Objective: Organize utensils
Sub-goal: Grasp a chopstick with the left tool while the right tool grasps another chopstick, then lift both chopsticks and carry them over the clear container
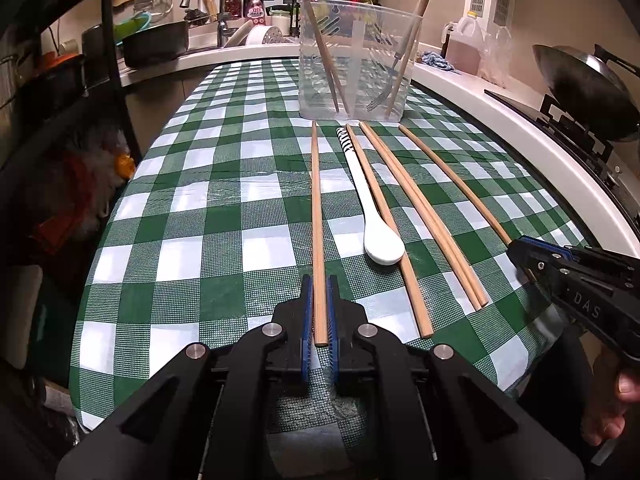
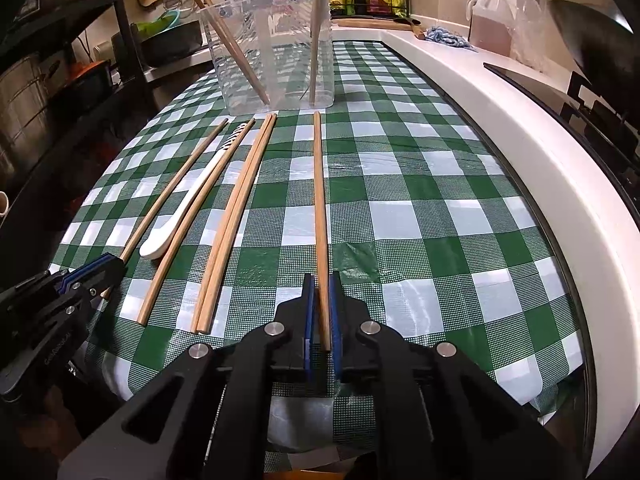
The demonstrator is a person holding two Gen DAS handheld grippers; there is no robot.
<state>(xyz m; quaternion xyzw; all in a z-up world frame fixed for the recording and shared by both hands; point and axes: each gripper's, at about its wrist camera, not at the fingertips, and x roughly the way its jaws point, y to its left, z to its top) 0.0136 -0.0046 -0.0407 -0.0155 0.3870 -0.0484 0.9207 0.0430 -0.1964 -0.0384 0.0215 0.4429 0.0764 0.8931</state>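
While several utensils already stand in the clear tub (image 1: 356,60) at the far end of the checked cloth (image 1: 224,184), you have most of the sorting left to do. Inside the tub you can count a few chopsticks and a fork (image 1: 384,88); its contents beyond that are hard to read through the plastic.

Still lying flat on the cloth are five chopsticks and the white spoon (image 1: 370,204).

Your left gripper (image 1: 320,308) is closed to a narrow gap on the leftmost chopstick (image 1: 316,220). That stick's near end lies between the blue pads (image 1: 306,312), and its length runs straight ahead toward the tub.

Your right gripper (image 2: 321,308) is likewise clamped on the rightmost chopstick (image 2: 319,200), gripped near its close end, with the far tip pointing at the tub.

Both held sticks appear still to rest on the cloth along most of their length; whether either has begun to lift cannot be told.

Between the two grips lie the spoon, a single chopstick (image 1: 384,216) touching it, and a pair of chopsticks (image 1: 424,216) lying side by side, all untouched.
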